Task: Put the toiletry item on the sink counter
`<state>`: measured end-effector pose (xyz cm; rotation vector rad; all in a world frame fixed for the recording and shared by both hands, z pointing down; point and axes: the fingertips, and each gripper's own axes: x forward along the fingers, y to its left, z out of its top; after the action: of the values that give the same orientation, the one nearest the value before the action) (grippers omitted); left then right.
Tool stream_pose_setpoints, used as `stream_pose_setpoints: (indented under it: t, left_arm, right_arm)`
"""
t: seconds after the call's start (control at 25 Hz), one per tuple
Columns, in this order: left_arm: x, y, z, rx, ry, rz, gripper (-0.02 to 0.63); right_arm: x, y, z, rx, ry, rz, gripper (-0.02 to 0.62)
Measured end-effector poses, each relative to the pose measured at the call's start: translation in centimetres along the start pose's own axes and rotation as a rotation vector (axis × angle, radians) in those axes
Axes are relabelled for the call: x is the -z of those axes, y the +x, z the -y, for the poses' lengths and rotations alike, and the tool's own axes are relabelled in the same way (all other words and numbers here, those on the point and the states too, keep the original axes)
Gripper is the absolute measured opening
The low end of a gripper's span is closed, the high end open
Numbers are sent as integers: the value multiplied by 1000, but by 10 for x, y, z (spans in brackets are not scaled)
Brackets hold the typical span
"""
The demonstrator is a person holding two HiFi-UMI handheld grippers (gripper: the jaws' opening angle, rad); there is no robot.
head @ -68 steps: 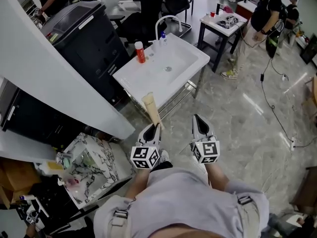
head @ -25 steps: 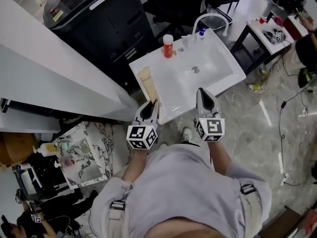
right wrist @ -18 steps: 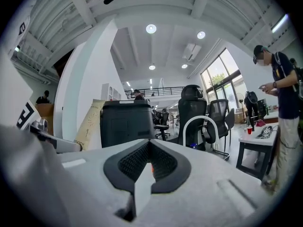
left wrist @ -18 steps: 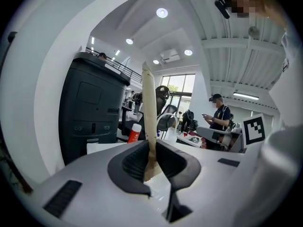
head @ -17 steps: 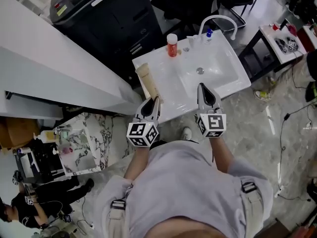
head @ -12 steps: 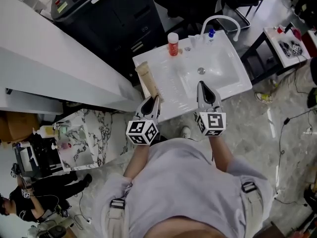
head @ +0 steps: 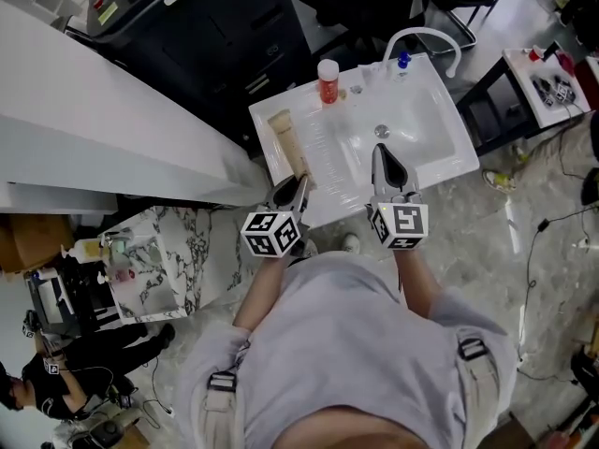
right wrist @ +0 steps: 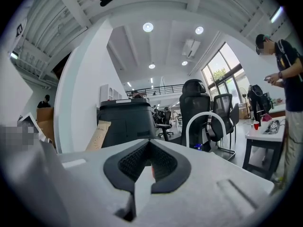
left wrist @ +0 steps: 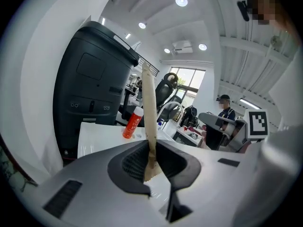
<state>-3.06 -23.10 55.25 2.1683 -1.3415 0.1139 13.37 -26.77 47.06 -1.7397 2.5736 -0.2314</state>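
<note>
the sink counter (head: 325,162) was well ahead of both grippers a few seconds back; by now the person has walked up to it and it lies right under the fingertips. in the last half second the left gripper (head: 298,185) has pushed a little further forward, so the tan tube (head: 287,143) – the toiletry item – now reaches out from the fingers over the flat strip of counter on the outer side of the basin, not over the floor. judged from this, the carry is done and only lowering and letting go remain

the left fingers (left wrist: 135,162) are clenched on the tube's crimped tail, the tube standing up from between them, tilted slightly. the right gripper (head: 383,154) has its jaws pressed together with nothing between them, hanging above the front of the basin, just beside the left one

beyond the left fingertips stands a red bottle (head: 328,79) with a white cap, and past the right ones the faucet (head: 426,37) arches over the basin

writing – little can be read. the tube shows only a line of tiny dark specks along its edge in the left gripper view; the red bottle's label is too small to read; the cubes carry black-and-white square patterns, not words
</note>
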Motion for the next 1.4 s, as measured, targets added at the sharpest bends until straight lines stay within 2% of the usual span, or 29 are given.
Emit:
stream_pose_setpoints:
  t: [0.2, 0.4, 0.6, 1.4]
  left_arm:
    - [4, 14, -11, -6, 5, -25, 44]
    - [14, 29, -26, -22, 44, -68, 44]
    - [30, 45, -36, -11, 32, -124, 44]
    - [89, 62, -68, -19, -22, -253, 44]
  right_arm:
    - [-3, 9, -1, 1, -3, -3, -2]
    - [-4, 16, -4, 2, -18, -6, -2]
    - [-3, 18, -3, 14, -21, -12, -2]
    - [7, 13, -3, 45, -14, -48, -2]
